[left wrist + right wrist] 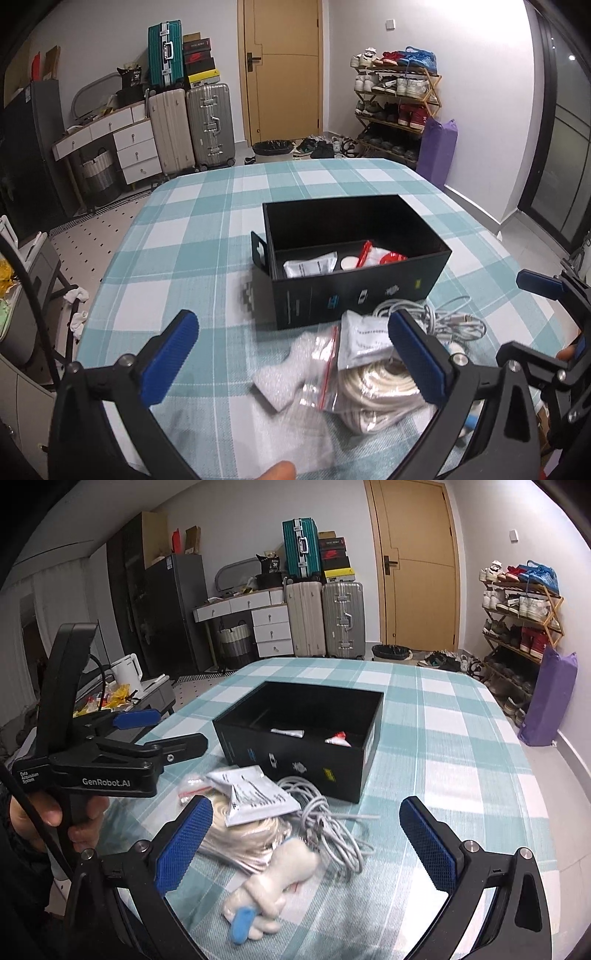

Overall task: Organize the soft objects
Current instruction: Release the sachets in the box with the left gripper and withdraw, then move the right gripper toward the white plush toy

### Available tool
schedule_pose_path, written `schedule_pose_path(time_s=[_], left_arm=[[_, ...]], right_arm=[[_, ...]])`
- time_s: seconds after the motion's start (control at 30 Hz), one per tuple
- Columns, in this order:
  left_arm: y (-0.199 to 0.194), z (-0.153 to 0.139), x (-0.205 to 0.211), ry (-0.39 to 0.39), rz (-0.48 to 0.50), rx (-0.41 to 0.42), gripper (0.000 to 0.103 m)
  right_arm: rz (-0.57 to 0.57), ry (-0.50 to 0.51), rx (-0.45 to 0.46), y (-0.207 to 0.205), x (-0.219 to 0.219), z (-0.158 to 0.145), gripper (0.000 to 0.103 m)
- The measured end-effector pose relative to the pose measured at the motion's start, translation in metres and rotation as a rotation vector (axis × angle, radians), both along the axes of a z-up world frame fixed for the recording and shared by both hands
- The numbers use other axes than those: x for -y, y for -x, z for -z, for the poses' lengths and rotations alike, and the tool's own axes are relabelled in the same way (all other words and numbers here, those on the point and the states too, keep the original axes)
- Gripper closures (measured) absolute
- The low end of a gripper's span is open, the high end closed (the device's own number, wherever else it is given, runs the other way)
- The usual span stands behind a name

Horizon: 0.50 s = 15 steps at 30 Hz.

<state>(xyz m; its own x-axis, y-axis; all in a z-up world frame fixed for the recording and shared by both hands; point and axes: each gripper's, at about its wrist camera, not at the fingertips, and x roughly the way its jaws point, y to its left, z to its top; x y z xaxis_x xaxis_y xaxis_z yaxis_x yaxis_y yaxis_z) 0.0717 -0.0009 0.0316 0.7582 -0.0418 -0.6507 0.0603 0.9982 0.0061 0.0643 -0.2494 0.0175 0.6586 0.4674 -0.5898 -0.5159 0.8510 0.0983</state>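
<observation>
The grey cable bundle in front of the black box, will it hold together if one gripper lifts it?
Probably not. The grey cable bundle lies in loose, untied loops, so it would likely sag and trail. One end strays sideways and may drag. It also touches the white packet, which could shift.

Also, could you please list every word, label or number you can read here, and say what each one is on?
"GenRobot.AI": side of the left gripper.
"Data Acquisition System": same gripper, small print.
Black box: front icons and print too blurred to read.
White packet: print unreadable.
Shoe boxes: logos too small.
</observation>
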Motion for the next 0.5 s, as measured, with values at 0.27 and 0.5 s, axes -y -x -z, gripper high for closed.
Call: schedule_pose_path(time_s=[0.27,0.5], left_arm=[[0.01,0.011,-0.005,-0.021,0.004,-0.011,0.0],[0.014,0.015,-0.006,-0.021,0.007,-0.017,0.0]], right_arm=[[0.018,0.011,-0.066,0.0,0.005,0.02,0.0],[0.008,0.036,-0.103,0.007,0.001,0.031,0.0]])
